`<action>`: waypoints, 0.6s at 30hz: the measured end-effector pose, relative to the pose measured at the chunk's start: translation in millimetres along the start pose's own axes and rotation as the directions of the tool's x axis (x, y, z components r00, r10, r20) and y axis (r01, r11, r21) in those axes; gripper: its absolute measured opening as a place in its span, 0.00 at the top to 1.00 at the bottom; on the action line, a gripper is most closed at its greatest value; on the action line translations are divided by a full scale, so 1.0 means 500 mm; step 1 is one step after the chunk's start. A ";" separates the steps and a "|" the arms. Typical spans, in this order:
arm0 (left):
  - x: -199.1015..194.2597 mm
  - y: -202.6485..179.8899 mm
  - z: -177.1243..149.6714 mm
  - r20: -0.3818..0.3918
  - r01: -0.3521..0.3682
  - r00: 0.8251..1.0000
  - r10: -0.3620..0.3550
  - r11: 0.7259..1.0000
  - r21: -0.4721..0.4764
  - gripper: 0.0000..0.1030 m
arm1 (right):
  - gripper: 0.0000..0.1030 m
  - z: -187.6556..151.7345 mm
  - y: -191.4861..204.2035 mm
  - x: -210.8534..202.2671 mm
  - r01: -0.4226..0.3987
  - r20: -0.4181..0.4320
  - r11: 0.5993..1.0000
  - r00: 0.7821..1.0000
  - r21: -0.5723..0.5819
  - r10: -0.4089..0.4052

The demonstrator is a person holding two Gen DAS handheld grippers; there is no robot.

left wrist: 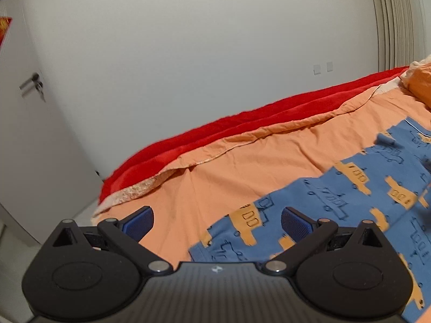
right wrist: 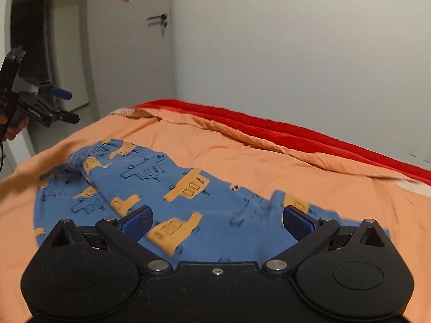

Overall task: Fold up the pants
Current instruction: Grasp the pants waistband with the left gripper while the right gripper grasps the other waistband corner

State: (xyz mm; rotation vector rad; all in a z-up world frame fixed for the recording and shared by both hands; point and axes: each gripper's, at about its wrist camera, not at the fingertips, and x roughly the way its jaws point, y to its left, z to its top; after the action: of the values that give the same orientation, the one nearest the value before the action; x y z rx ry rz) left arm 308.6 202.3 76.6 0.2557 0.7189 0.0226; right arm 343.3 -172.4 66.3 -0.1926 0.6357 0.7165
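Observation:
Blue pants [right wrist: 150, 183] with orange truck prints lie spread on an orange bedsheet [right wrist: 242, 150]. In the left wrist view the pants [left wrist: 350, 196] reach from the lower middle to the right edge. My left gripper [left wrist: 217, 222] is open and empty, raised over the pants' near end. It also shows in the right wrist view [right wrist: 66, 106] at the far left, held in the air above the bed's edge. My right gripper [right wrist: 217, 222] is open and empty, just above the pants, with both blue pads apart.
A red blanket [left wrist: 242, 126] runs along the bed's far side by the white wall. A white door with a handle [right wrist: 159, 21] stands past the bed's end. An orange pillow [left wrist: 420, 83] lies at the bed's head.

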 end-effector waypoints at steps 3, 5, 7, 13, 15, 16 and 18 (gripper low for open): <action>0.083 0.033 0.006 -0.026 0.012 1.000 -0.012 1.000 -0.005 0.00 | 0.01 0.038 -0.029 0.098 -0.052 -0.054 0.997 0.997 -0.048 0.050; 0.131 0.047 0.004 -0.047 0.045 0.998 -0.046 0.999 -0.016 0.00 | 0.03 0.062 -0.041 0.165 -0.092 -0.097 0.993 0.992 -0.077 0.085; 0.173 0.059 0.003 -0.071 0.101 0.992 -0.104 0.994 -0.039 0.02 | 0.09 0.080 -0.052 0.219 -0.114 -0.127 0.989 0.987 -0.092 0.101; 0.238 0.075 -0.015 -0.117 0.264 0.956 -0.270 0.962 -0.066 0.07 | 0.21 0.108 -0.066 0.314 -0.247 -0.202 0.967 0.952 -0.059 0.231; 0.255 0.077 -0.021 -0.136 0.263 0.953 -0.270 0.962 -0.067 0.14 | 0.21 0.110 -0.056 0.334 -0.273 -0.233 0.959 0.940 -0.076 0.249; 0.264 0.080 -0.023 -0.158 0.266 0.948 -0.276 0.961 -0.080 0.21 | 0.24 0.109 -0.053 0.343 -0.282 -0.256 0.956 0.933 -0.081 0.254; 0.275 0.086 -0.031 -0.190 0.303 0.929 -0.318 0.947 -0.104 0.32 | 0.35 0.103 -0.045 0.356 -0.307 -0.295 0.948 0.917 -0.090 0.269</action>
State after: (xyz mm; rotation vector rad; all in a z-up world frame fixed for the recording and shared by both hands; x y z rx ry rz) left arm 405.1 262.2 -13.5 0.0666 0.9559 -0.2296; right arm 485.5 -71.7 -0.9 -0.3331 0.8988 1.0305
